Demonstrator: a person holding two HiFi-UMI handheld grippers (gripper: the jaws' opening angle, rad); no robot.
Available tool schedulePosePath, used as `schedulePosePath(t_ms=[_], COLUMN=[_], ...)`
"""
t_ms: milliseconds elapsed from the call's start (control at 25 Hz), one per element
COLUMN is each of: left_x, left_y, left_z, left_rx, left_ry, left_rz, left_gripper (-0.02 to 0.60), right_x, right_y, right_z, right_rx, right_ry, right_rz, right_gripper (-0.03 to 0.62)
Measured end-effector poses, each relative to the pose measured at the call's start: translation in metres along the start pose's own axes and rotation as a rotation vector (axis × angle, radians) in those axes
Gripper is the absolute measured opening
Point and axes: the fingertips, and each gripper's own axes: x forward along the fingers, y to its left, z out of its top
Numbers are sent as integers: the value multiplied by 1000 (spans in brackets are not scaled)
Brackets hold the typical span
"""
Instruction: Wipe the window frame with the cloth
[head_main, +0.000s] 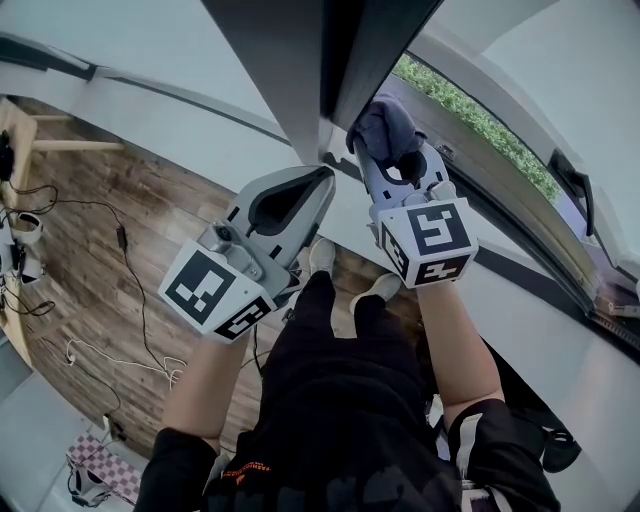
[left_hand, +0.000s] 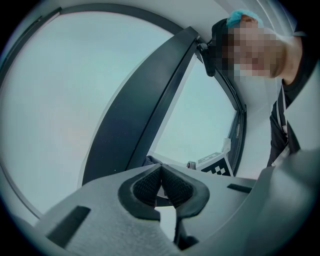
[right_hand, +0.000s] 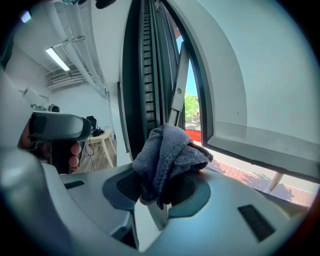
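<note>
A grey-blue cloth (head_main: 384, 124) is bunched in my right gripper (head_main: 392, 160), which is shut on it. In the head view the cloth presses at the foot of the dark window frame post (head_main: 296, 70), on its right side by the open gap. The right gripper view has the cloth (right_hand: 168, 154) folded over the jaws, in front of the dark frame channel (right_hand: 145, 75). My left gripper (head_main: 318, 182) is shut and holds nothing, its tips close to the left side of the same post. Its pads (left_hand: 150, 186) meet in the left gripper view, below the dark frame (left_hand: 145, 110).
The opened sash (head_main: 560, 200) runs off to the right with green plants (head_main: 470, 110) outside. Below lies a wooden floor (head_main: 110, 290) with loose cables (head_main: 140, 300). A pale wooden table (right_hand: 100, 142) stands in the room behind. The person's legs and shoes (head_main: 320, 255) are under the grippers.
</note>
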Motion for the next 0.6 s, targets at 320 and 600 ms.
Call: schedulePosePath(t_ms=[320,600], left_x=[-10,-18], left_y=[-3,-9], left_z=[5,11], left_rx=[2,13], left_ry=[-6,-6], left_rz=[-4,-6], left_gripper=[20,20], right_x=[0,-12], right_y=[6,8], right_z=[-5,-2], right_rx=[-10,-13], right_ry=[62,55], right_rz=[-18,-18], right_gripper=[117,117])
